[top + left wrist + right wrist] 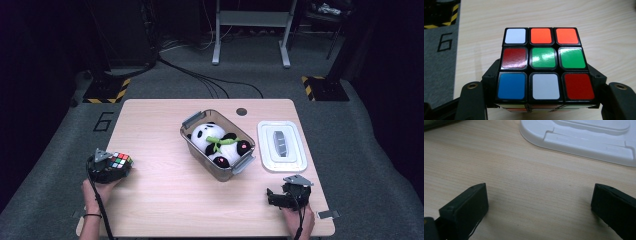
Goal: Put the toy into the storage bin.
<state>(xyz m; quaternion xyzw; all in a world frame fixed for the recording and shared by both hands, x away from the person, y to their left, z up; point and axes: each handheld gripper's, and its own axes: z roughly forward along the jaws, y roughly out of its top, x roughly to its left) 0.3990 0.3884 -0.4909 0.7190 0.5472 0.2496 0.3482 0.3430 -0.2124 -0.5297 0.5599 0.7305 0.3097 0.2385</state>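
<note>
A light wood desk (pixel 160 200) with rounded corners stands on grey carpet (pixel 380 150). A small round cable hole (pixel 241 111) sits near its far edge. Off the desk's far left corner a black figure 6 (pixel 102 121) is marked on the carpet, and beyond it lies a base plate edged in yellow-and-black hazard stripes (pixel 106 91); a second striped plate (pixel 324 88) lies off the far right corner. Black cables (pixel 210 80) snake across the floor toward a grey metal frame (pixel 252 30). The room's far side and flanks are dark; light falls mainly on the desk.

Wood table (pixel 165 190) w/ clear bin (pixel 218 169), white lid (pixel 295 162) just beside it, on gray floor (pixel 380 165).
</note>
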